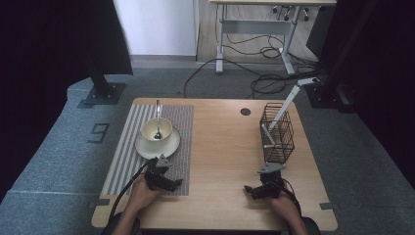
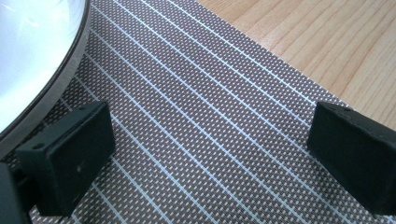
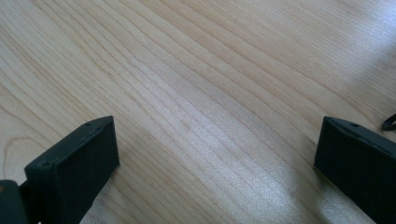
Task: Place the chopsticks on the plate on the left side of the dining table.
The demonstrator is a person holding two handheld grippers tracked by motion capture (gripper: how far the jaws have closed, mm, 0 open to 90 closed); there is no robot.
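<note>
Spoon (image 1: pixel 157 117) stands in the cup (image 1: pixel 156 130), bowl end down, handle leaning over the far rim toward the bench's (image 1: pixel 225 147) far edge. Cup sits on a saucer (image 1: pixel 157 145), on the striped mat (image 1: pixel 183 127) at the bench's left side.

Left claw (image 1: pixel 169 180) rests on the mat's near part, just this side of the saucer; jaws released, nothing between them. In the left gripper view the saucer's rim (image 2: pixel 56 84) curves past the left jaw, close, whether touching I cannot tell.

Right claw (image 1: pixel 254 190) lies near the bench's near edge, right of centre, also released and empty, bare wood under it (image 3: pixel 196 102). Wire basket (image 1: pixel 276 133) stands beyond it toward the right edge, well apart from the cup.

Judgement: left claw is much the nearer to the spoon, which lies straight beyond it with its long axis running near-to-far; any grasp would go over the cup rim.

Hard to make out: the spoon's bowl inside the cup, and the white piece propped in the basket.
</note>
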